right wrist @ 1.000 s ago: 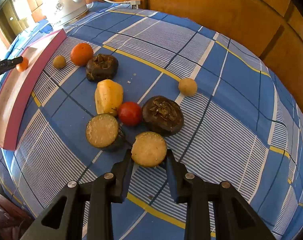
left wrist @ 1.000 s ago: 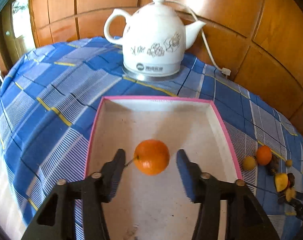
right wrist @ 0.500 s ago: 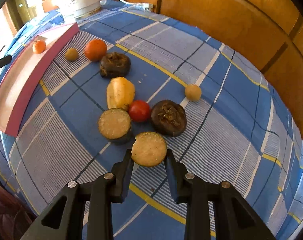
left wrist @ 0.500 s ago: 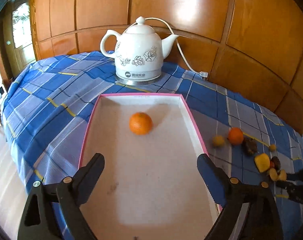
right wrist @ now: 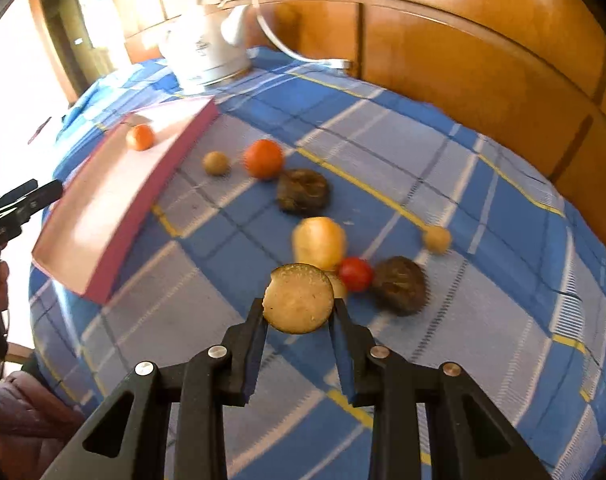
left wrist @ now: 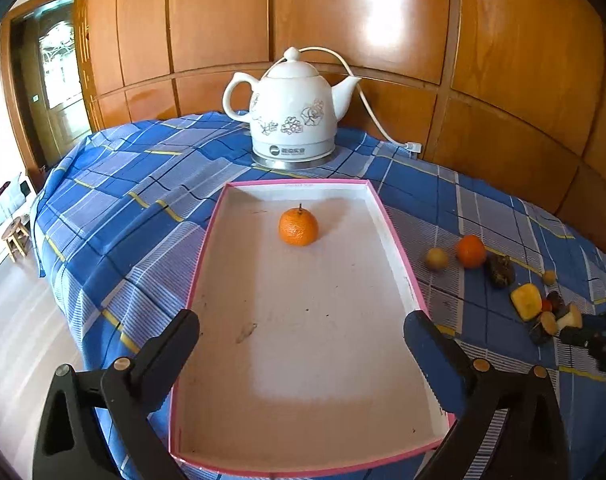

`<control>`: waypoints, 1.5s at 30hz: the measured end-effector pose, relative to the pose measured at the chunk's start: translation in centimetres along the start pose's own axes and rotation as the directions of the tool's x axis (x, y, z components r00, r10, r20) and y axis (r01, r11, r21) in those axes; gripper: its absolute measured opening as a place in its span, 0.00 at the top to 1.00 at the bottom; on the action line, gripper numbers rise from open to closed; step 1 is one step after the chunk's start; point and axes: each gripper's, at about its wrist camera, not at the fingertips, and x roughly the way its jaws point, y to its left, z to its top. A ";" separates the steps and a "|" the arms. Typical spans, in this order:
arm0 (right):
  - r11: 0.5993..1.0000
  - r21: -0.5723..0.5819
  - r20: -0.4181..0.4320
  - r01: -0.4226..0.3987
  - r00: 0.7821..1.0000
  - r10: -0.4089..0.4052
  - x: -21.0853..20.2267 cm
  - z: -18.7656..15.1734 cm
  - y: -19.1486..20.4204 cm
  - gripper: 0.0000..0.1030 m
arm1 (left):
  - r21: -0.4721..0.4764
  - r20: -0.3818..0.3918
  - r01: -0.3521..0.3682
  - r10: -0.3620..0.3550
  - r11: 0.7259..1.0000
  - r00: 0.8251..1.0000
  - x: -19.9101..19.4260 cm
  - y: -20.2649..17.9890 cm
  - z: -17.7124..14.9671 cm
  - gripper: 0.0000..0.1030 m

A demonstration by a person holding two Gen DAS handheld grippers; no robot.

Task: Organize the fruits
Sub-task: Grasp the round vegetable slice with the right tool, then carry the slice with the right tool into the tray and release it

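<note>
An orange point(left wrist: 298, 227) lies alone at the far end of the pink-rimmed white tray point(left wrist: 263, 280). My left gripper point(left wrist: 301, 322) hangs over the tray's near half, jaws opening wide with nothing between them. In the right wrist view my right gripper point(right wrist: 298, 307) is shut on a dark-skinned fruit half point(right wrist: 298, 298) with a pale cut face, held above the cloth. Under and beyond it lie a yellow fruit point(right wrist: 319, 240), a red tomato point(right wrist: 355, 274), two dark fruits point(right wrist: 303, 191), a second orange point(right wrist: 263, 159) and two small tan balls point(right wrist: 216, 163).
A white floral kettle point(left wrist: 289, 120) with its cord stands behind the tray, against the wooden wall panels. The blue checked cloth point(left wrist: 123, 220) drops off the table's rounded left edge. A stool point(left wrist: 17, 236) stands on the floor below.
The left gripper let go of the orange, spread wide and drew back, leaving the orange in the tray. The right gripper raised the fruit half off the cloth and tilted up toward the tray.
</note>
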 end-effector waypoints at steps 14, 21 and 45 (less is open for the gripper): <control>0.986 -0.104 -0.002 -0.133 0.991 0.134 1.9 4.2 10.4 0.70 | -0.064 0.043 -0.038 0.041 0.997 0.998 -1.1 2.5 -0.2 0.00; 0.983 -0.118 0.002 -0.137 0.990 0.138 4.3 7.9 14.2 0.70 | -0.100 0.062 -0.057 0.063 0.993 0.996 -1.5 4.0 -0.2 0.00; 0.992 -0.057 0.063 -0.114 0.991 0.118 5.4 10.7 14.6 0.63 | -0.095 0.124 -0.081 0.093 0.992 0.988 -3.8 4.7 -0.3 0.00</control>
